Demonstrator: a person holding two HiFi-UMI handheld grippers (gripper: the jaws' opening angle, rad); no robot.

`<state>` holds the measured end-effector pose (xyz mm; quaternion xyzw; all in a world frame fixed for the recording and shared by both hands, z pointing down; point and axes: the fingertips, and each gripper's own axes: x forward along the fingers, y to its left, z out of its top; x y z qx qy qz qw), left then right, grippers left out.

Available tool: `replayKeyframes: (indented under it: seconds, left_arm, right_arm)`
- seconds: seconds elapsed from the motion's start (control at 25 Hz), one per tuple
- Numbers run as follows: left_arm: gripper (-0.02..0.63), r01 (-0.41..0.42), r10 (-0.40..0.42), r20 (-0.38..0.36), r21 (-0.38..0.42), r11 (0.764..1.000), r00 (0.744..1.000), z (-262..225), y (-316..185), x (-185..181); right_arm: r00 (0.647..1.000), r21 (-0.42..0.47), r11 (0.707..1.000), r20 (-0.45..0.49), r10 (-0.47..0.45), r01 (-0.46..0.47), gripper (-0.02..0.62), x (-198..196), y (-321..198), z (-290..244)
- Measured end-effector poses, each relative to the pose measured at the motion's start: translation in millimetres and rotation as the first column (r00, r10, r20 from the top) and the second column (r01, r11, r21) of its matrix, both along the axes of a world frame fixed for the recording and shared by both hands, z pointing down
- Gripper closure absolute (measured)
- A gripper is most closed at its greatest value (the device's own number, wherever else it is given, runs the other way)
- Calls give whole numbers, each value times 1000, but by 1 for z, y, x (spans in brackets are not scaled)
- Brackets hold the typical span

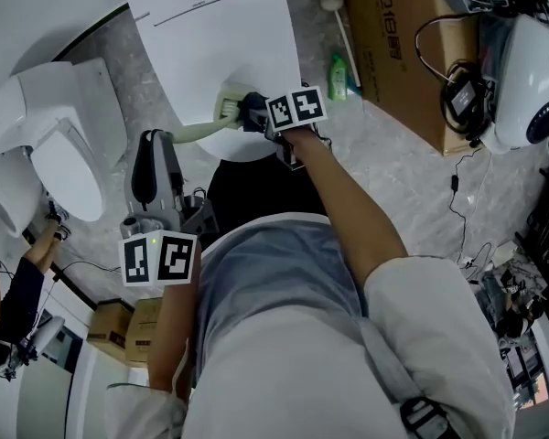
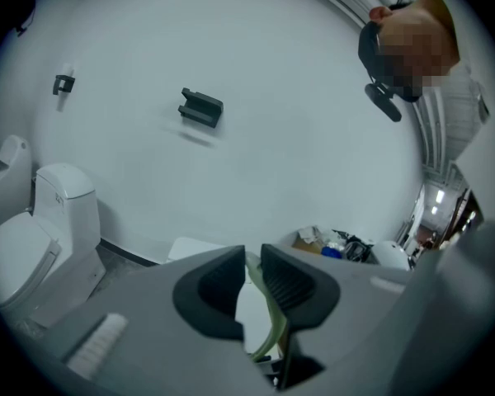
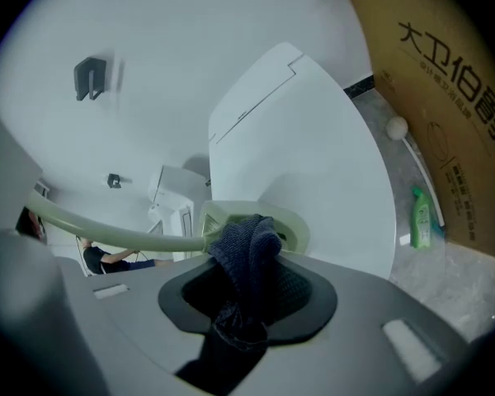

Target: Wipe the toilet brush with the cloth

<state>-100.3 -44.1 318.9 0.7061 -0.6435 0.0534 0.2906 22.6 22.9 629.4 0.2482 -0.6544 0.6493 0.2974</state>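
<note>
We record a white toilet (image 1: 210, 44), lid closed, on a grey floor (image 1: 384, 167). A green bottle (image 1: 339, 76) sits between it and a cardboard box (image 1: 393, 53). A second toilet (image 1: 59, 154) stands at left. A dark bracket (image 2: 201, 108) is fixed to the wall (image 2: 297, 122).

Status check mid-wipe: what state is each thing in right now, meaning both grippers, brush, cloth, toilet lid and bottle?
Left gripper: shut on the toilet brush handle.
Right gripper: shut on the cloth.
Toilet brush: held off the floor, head against the cloth.
Cloth: bunched up, pressed on the brush head.
Toilet lid: closed.
Green bottle: standing upright on the floor.
</note>
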Motion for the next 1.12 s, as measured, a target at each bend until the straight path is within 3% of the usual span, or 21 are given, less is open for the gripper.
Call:
replayKeyframes:
  seconds: [0.28,0.48,1.12]
  left_arm:
    - [606,12,-12,0,9,1000,1000,0,-1,1]
    - [606,17,-17,-7,18,1000,1000,1,1,1]
    - [606,-7,7,-15,30,1000,1000,-3,7,-1]
  right_arm:
    - [978,87,976,-78,-193,200,494,-15,22,2]
    - [959,143,949,-90,-270,281,494,-22,20,-8]
    - [994,162,981,7,-105,103,494,-15,15,-44]
